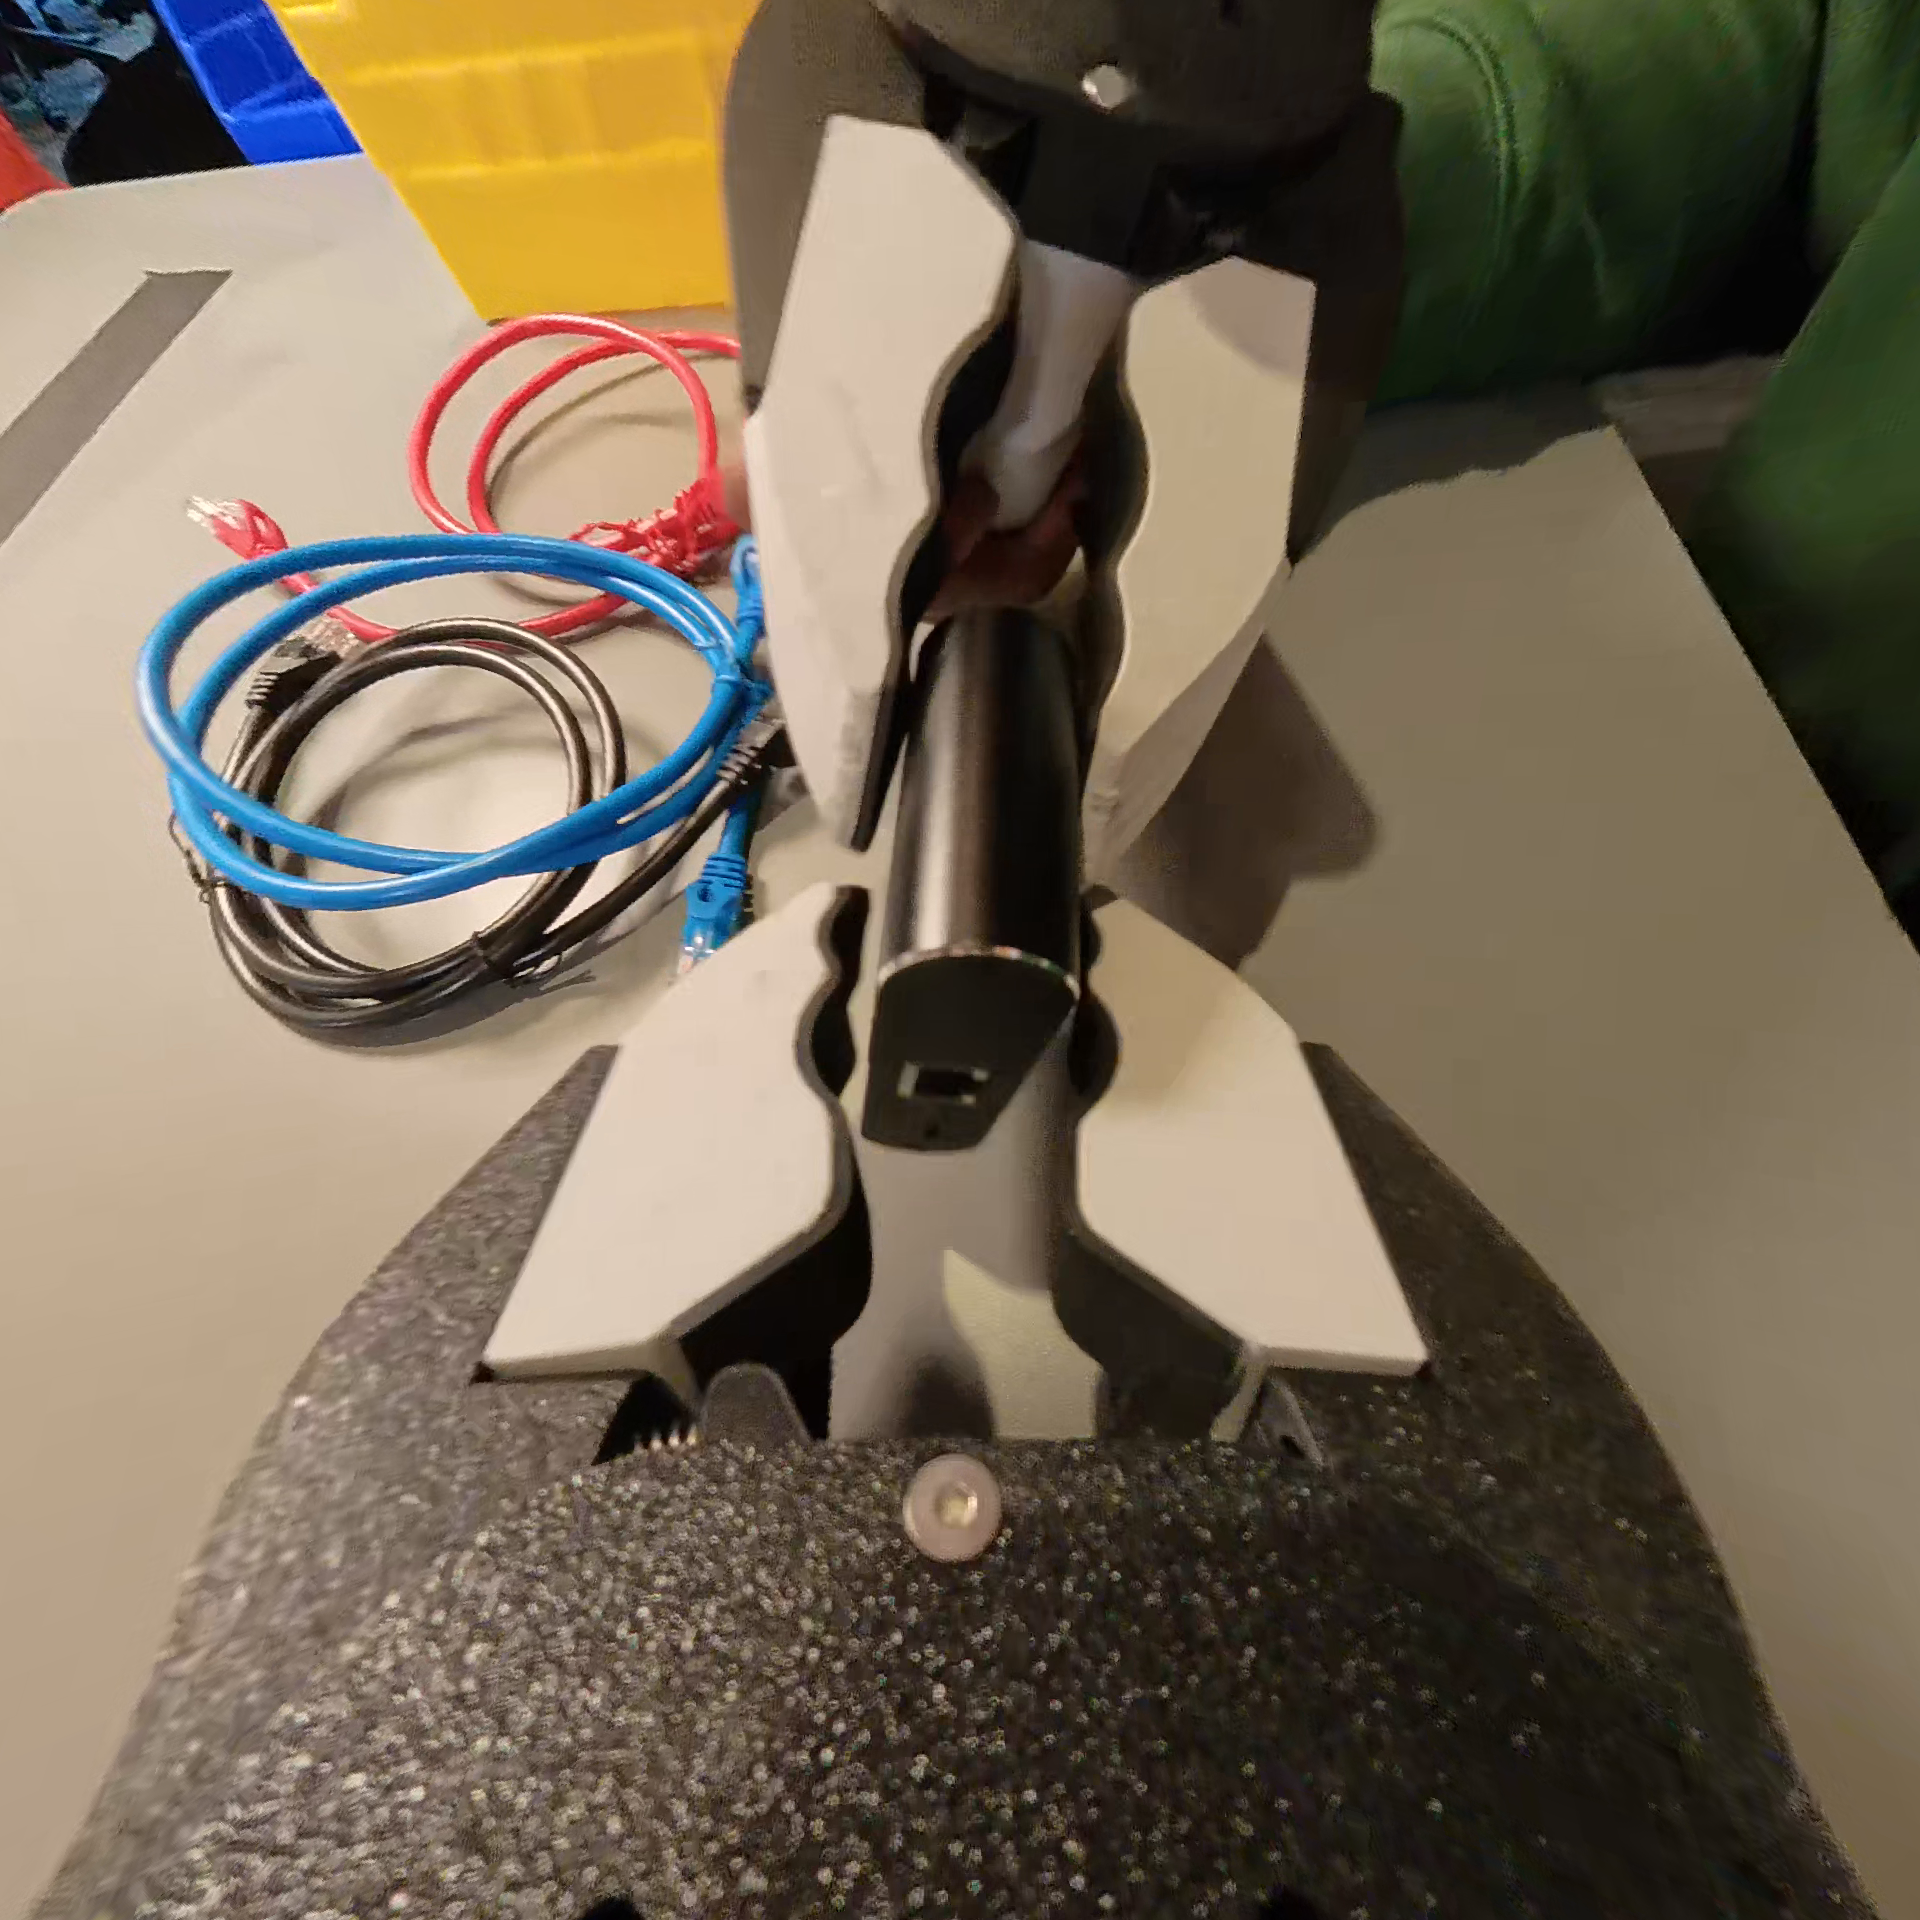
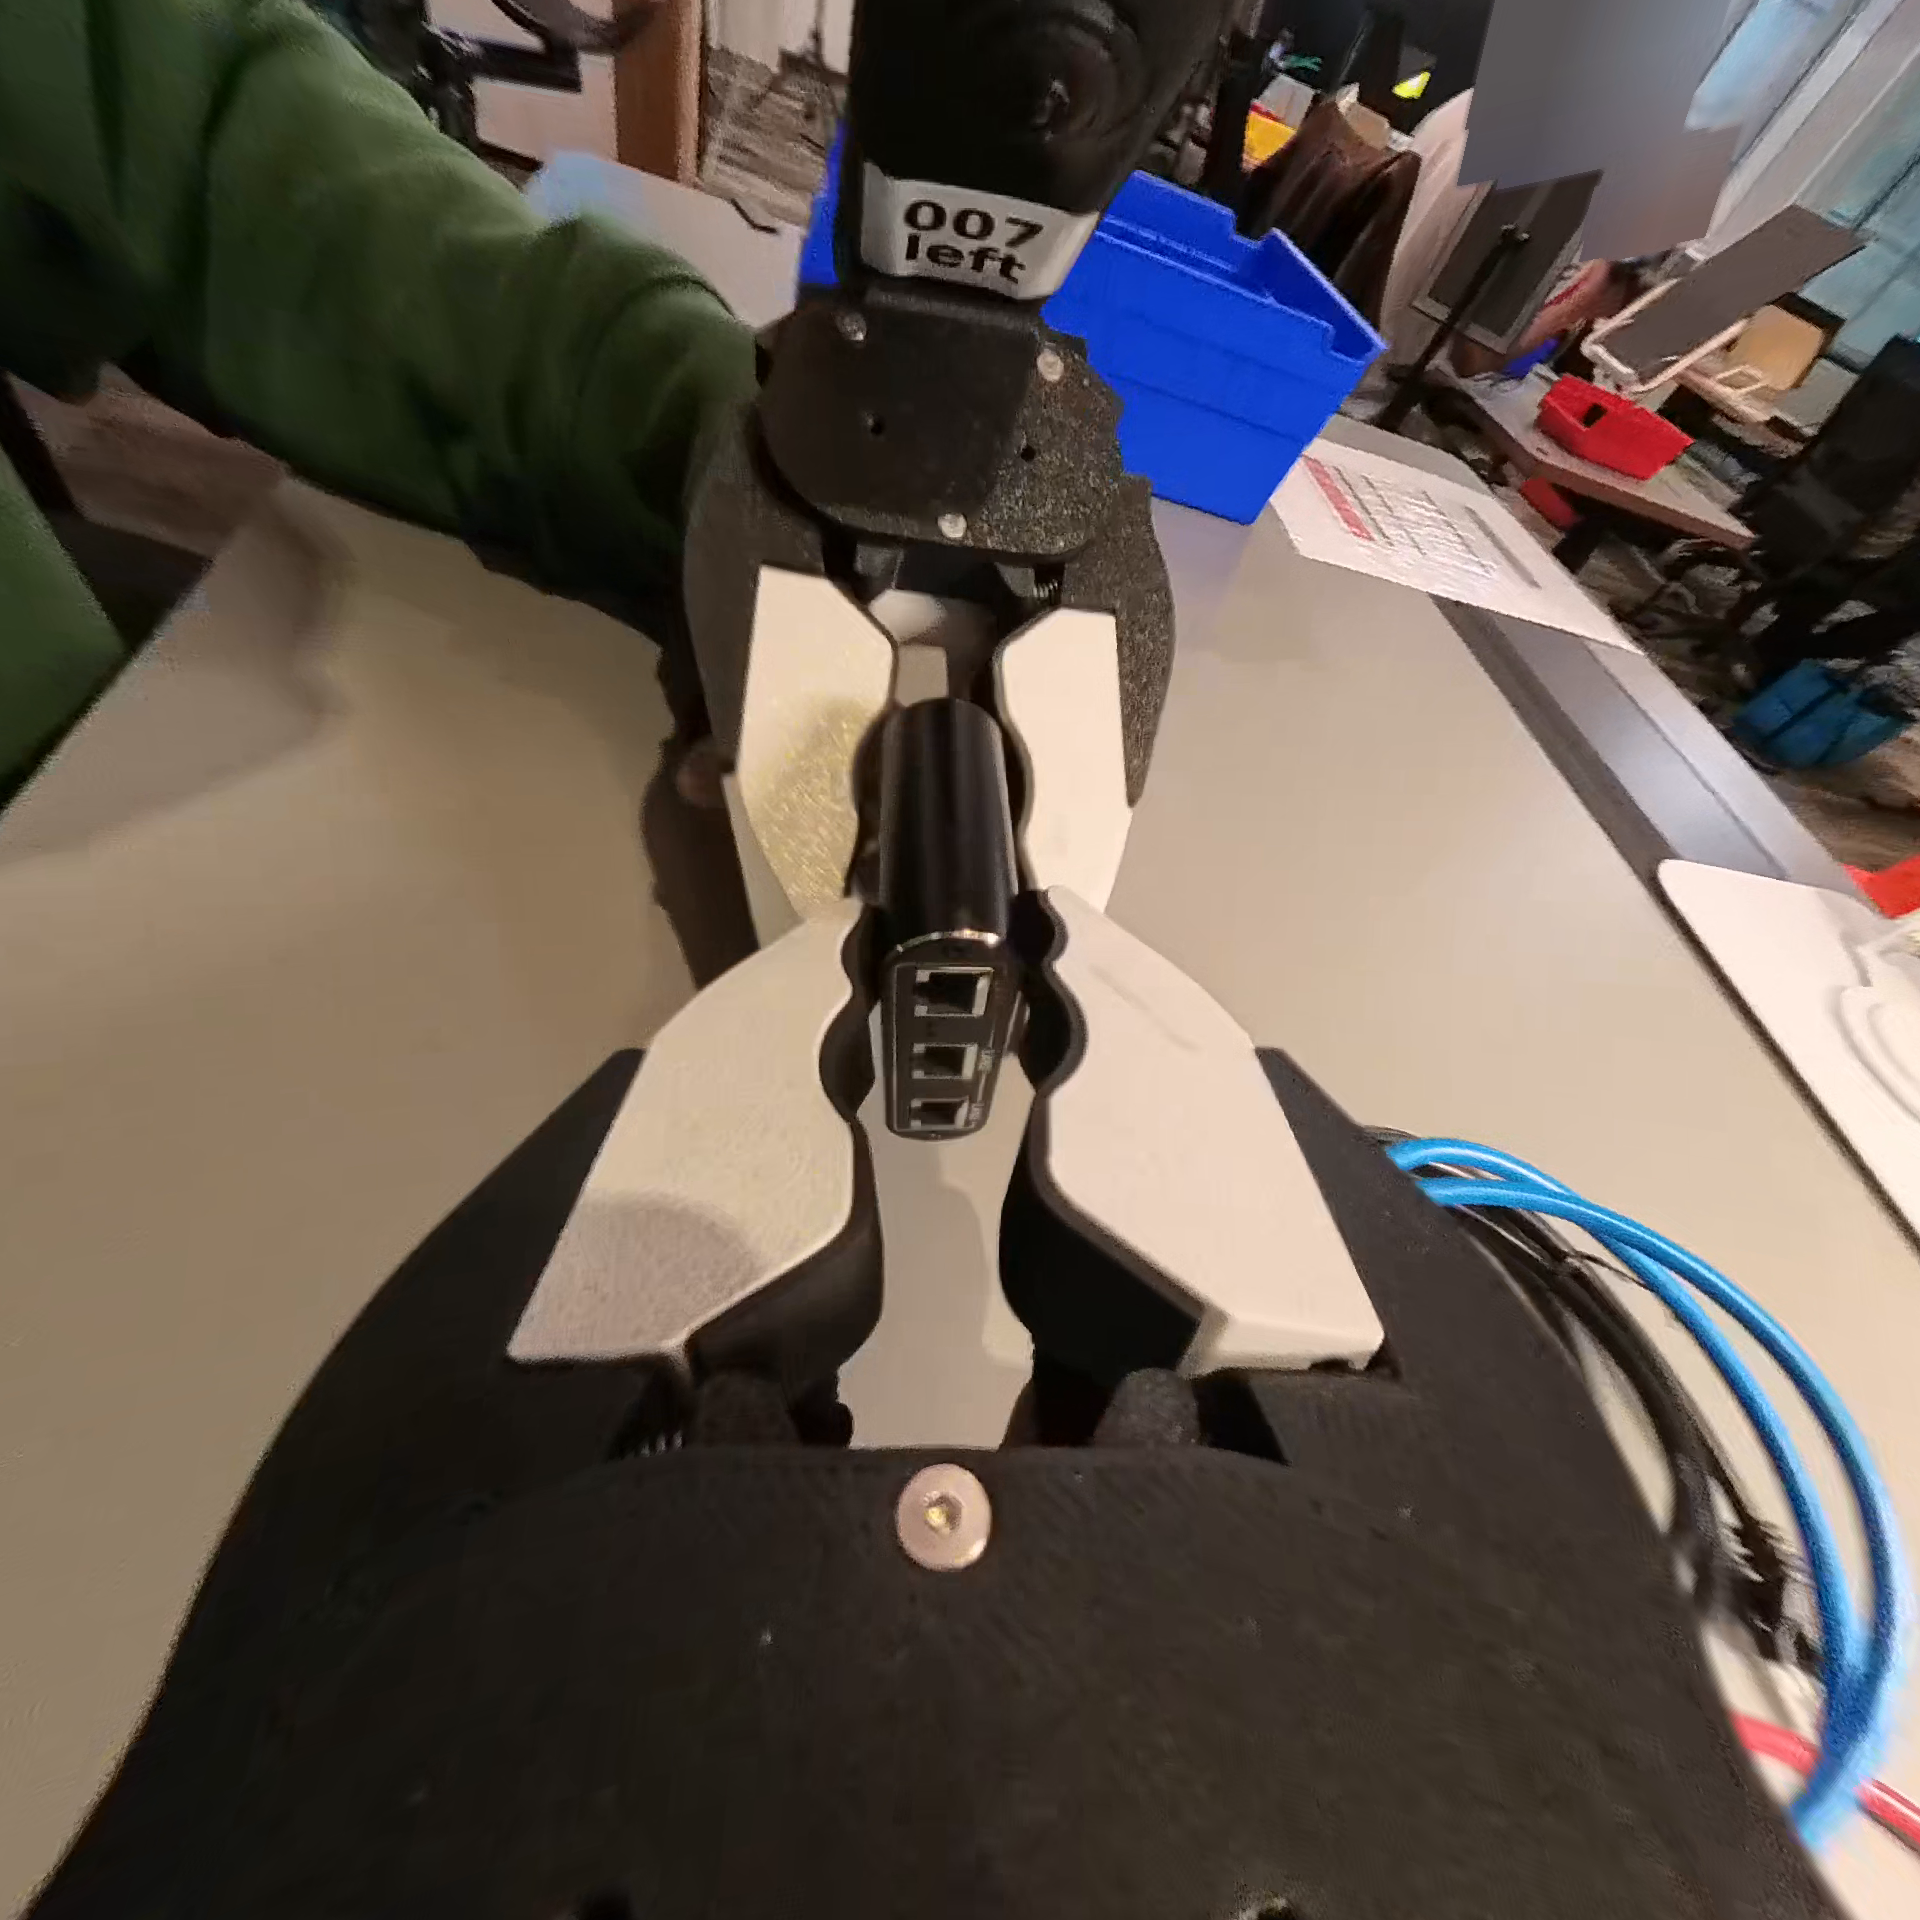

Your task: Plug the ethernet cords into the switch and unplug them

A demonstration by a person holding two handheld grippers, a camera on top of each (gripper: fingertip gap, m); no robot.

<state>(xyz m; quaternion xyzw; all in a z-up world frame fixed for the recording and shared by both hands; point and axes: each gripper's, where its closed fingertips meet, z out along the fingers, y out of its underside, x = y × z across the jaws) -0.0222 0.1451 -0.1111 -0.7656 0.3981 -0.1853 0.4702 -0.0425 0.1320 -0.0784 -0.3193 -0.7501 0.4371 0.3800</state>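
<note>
A black switch (image 1: 977, 779) is held level above the grey table (image 1: 260, 1195), one gripper at each end. My left gripper (image 1: 966, 935) is shut on the end with one port. My right gripper (image 2: 961, 925) is shut on the end of the switch (image 2: 940, 821) with three empty ports facing its camera. Each gripper also shows opposite in the other view: the right gripper (image 1: 977, 810) and the left gripper (image 2: 940, 873). Coiled red (image 1: 582, 416), blue (image 1: 436, 717) and black (image 1: 416, 935) ethernet cords lie on the table beside the switch, all unplugged.
A yellow bin (image 1: 540, 145) stands behind the cords and a blue bin (image 2: 1195, 343) stands further along the table. A printed sheet (image 2: 1423, 530) and a white tray (image 2: 1787, 997) lie near the table's far edge. A green sleeve (image 2: 364, 343) reaches in. The tips of both grippers are at nearly the same place.
</note>
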